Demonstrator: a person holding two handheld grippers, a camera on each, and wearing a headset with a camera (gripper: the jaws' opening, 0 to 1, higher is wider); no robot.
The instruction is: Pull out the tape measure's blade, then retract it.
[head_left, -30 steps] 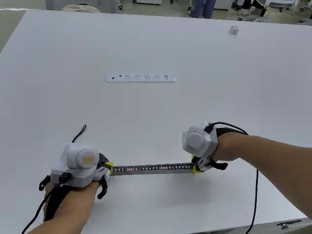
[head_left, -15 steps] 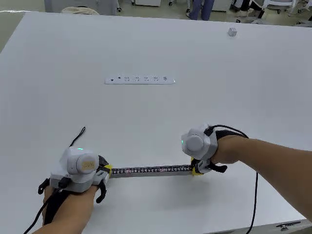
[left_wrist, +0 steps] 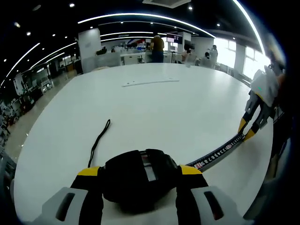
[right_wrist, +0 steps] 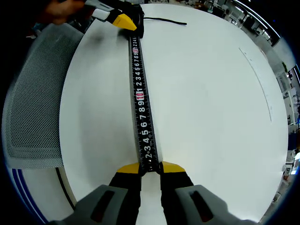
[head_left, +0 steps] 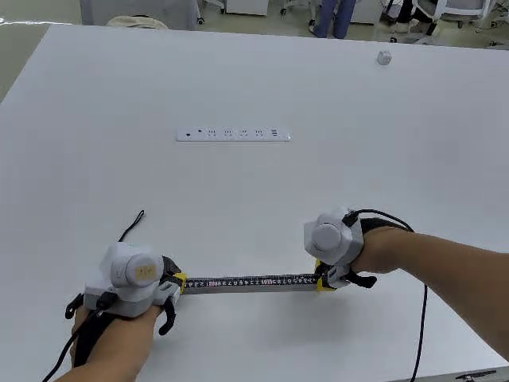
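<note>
Fingers (left_wrist: 190,171) of the left gripper (left_wrist: 139,171) clench the black plastic tape-measure case (left_wrist: 140,185) at 8 o'clock; right gripper (right_wrist: 150,168) pinches the black steel blade (right_wrist: 140,103) at 4 o'clock; a weak pinch could let it whip back.

The desk (head_left: 358,143) is showing plain white. The tape measure's case (left_wrist: 140,180) is looking black, and its blade (right_wrist: 142,117) is carrying white numerals and ticks on dark grey, with some figures in red. The fingers (right_wrist: 174,167) of the right gripper (right_wrist: 151,168) and of the left gripper (left_wrist: 140,171) are showing yellow tips over black. A power strip (head_left: 233,134) is showing white with dark sockets; a cord (left_wrist: 99,138) is showing black.
</note>
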